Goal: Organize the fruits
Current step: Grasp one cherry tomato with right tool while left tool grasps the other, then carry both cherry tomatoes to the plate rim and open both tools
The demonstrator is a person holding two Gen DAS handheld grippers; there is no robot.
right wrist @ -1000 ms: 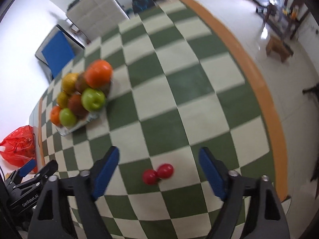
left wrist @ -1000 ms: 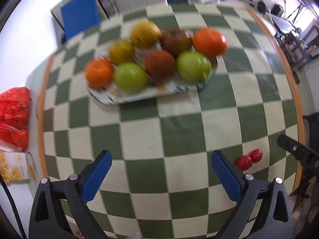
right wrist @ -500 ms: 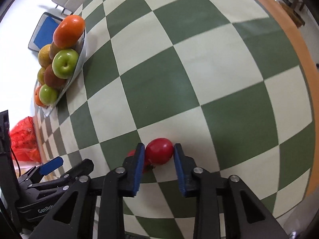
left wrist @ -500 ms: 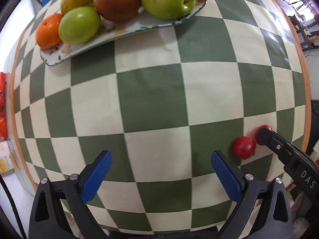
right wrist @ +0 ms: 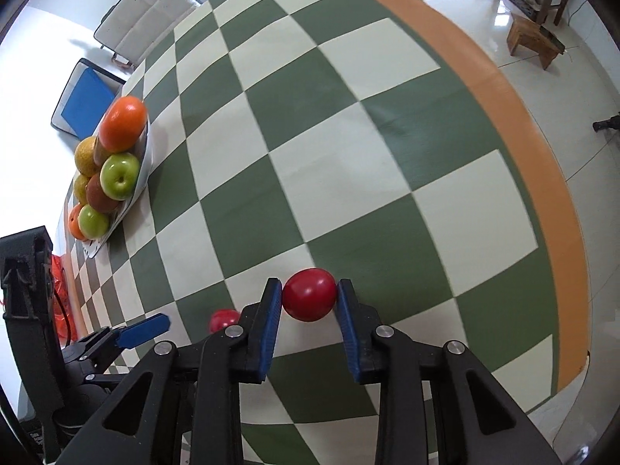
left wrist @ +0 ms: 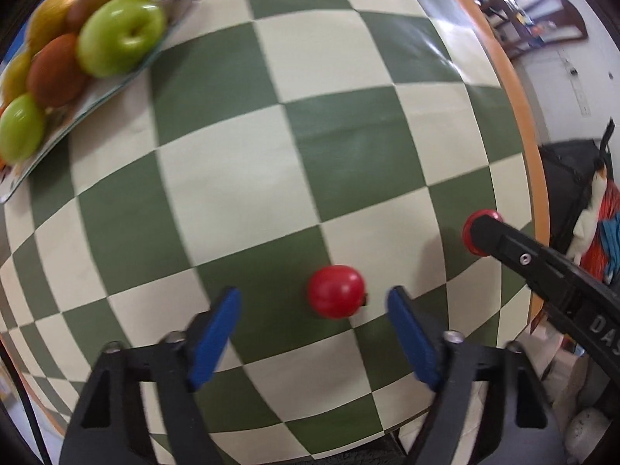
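Observation:
Two small red tomatoes lie at the near end of the green-and-cream checked table. My right gripper (right wrist: 309, 302) is shut on one tomato (right wrist: 309, 299); in the left wrist view this tomato (left wrist: 472, 228) shows behind the right gripper's black finger. My left gripper (left wrist: 314, 302) is open, its blue pads on either side of the second tomato (left wrist: 336, 290), not touching it. That tomato also shows in the right wrist view (right wrist: 223, 319). A plate (left wrist: 97, 95) of apples, oranges and brown fruit stands at the far left.
The table's orange edge (right wrist: 503, 89) runs along the right side, with floor beyond. Chairs (right wrist: 143, 15) stand at the far end. A red plastic bag (right wrist: 60, 310) lies at the left edge. A wooden stool (right wrist: 536, 38) stands on the floor.
My right gripper closed on one tomato and holds it. My left gripper swung right and down, so the second tomato now lies between its open pads.

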